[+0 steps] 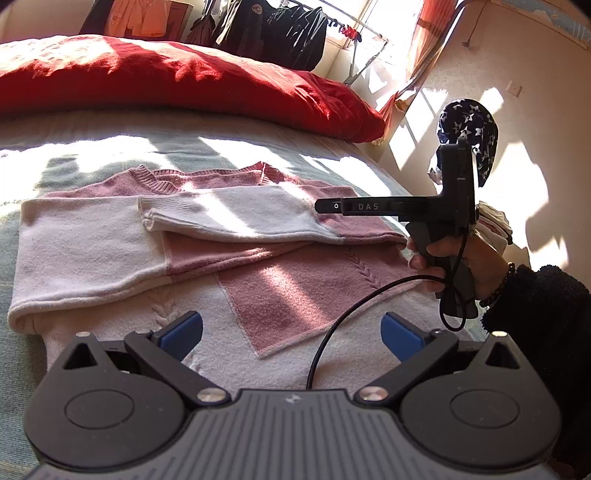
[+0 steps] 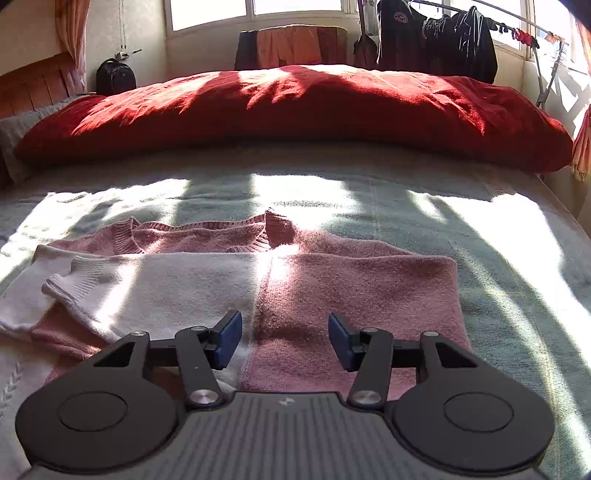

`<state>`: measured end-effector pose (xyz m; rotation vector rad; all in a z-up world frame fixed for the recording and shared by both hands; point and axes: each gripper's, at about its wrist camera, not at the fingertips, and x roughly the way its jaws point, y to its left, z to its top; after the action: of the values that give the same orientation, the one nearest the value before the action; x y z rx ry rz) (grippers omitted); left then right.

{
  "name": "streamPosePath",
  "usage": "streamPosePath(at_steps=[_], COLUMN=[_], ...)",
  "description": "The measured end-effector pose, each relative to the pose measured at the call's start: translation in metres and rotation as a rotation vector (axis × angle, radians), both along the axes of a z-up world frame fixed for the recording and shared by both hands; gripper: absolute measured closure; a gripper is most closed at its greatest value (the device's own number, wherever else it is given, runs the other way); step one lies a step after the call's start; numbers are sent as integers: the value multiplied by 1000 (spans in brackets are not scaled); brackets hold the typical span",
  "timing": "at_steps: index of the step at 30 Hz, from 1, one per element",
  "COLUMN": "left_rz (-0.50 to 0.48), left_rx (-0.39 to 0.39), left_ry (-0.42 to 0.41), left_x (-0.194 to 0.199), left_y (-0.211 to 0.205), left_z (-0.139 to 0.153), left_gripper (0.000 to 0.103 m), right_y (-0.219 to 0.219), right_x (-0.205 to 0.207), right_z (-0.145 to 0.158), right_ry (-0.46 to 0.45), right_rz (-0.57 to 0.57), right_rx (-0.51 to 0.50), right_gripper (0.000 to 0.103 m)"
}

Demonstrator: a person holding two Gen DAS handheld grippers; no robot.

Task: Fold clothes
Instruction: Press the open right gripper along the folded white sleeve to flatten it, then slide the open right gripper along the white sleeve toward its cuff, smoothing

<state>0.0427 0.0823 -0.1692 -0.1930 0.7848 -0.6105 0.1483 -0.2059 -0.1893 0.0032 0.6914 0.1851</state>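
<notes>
Sunlit bed (image 2: pixel 517 236), pink-and-white sweater (image 2: pixel 332 280) sleeves folded, both claws parted

A long red fabric bolster (image 2: pixel 295 114) lies across the far side of a pale green blanket-covered bed (image 2: pixel 498 236). Behind it, dark jackets (image 2: pixel 436 37) hang on a metal drying rack (image 2: pixel 546 70) beside a sunlit window (image 2: pixel 255 11). A black backpack (image 2: pixel 115 75) stands against the wall.

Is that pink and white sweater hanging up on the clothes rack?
No, the sweater lies flat on the bed, sleeves folded across it; only dark clothes hang on the rack.
</notes>
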Motion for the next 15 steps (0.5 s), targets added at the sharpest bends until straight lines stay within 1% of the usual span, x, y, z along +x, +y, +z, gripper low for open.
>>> streamPosePath(at_steps=[2, 3, 5, 6, 8, 10, 12, 13, 15], left_rz=[9, 13, 17, 19, 23, 28, 34, 35, 39], left_rx=[-1, 0, 2, 5, 11, 16, 14, 13, 7], left_ry=[1, 1, -1, -1, -1, 0, 1, -1, -7], left_x=[1, 1, 2, 2, 3, 3, 3, 3, 2], left_y=[1, 2, 2, 2, 3, 3, 4, 5, 6], left_z=[0, 0, 0, -1, -1, -2, -2, -1, 1], left_gripper=[1, 1, 1, 1, 1, 1, 1, 1, 1], right_y=[4, 6, 7, 6, 5, 7, 13, 19, 34], right_x=[7, 14, 28, 30, 27, 21, 16, 15, 16], right_z=[3, -1, -14, -20, -18, -8, 0, 2, 0], right_ry=[-25, -8, 60, 76, 66, 40, 11, 5, 8], right_rz=[-32, -55, -86, -87, -88, -64, -14, 14, 62], right_rx=[-40, -64, -99, -93, -78, -36, -9, -13, -54], right_gripper=[46, 46, 46, 46, 45, 45, 37, 37, 36])
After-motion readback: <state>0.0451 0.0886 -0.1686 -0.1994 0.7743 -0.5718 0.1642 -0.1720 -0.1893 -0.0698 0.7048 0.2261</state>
